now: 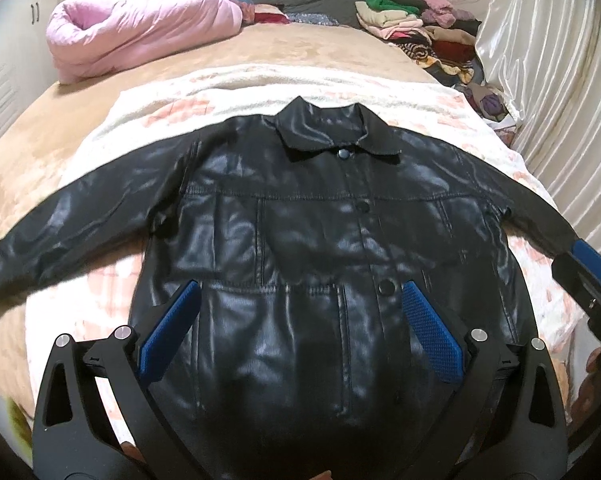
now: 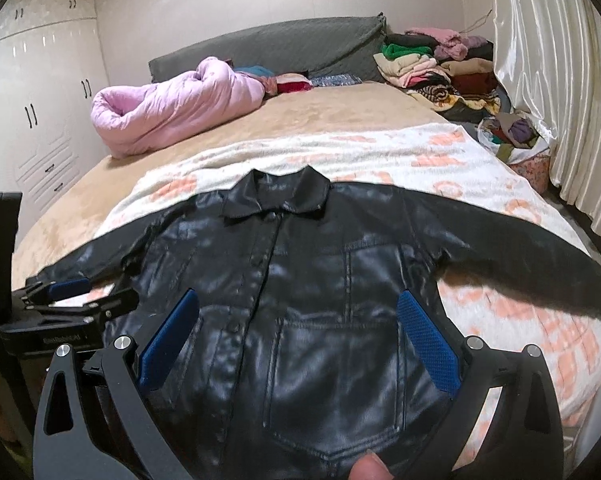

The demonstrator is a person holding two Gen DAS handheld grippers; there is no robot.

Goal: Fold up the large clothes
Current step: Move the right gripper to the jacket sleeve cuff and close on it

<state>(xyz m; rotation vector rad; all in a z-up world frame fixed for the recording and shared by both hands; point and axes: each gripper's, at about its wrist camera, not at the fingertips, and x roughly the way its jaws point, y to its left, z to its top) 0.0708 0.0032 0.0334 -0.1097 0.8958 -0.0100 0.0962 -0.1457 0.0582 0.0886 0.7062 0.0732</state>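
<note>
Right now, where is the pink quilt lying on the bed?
The pink quilt lies rolled up at the far left of the bed in both views, near the grey headboard and well beyond the black jacket.

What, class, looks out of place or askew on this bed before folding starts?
Nothing odd with the black leather jacket: it lies flat, buttoned, sleeves spread. Only the rolled pink quilt and the untidy clothes pile look messy.
</note>
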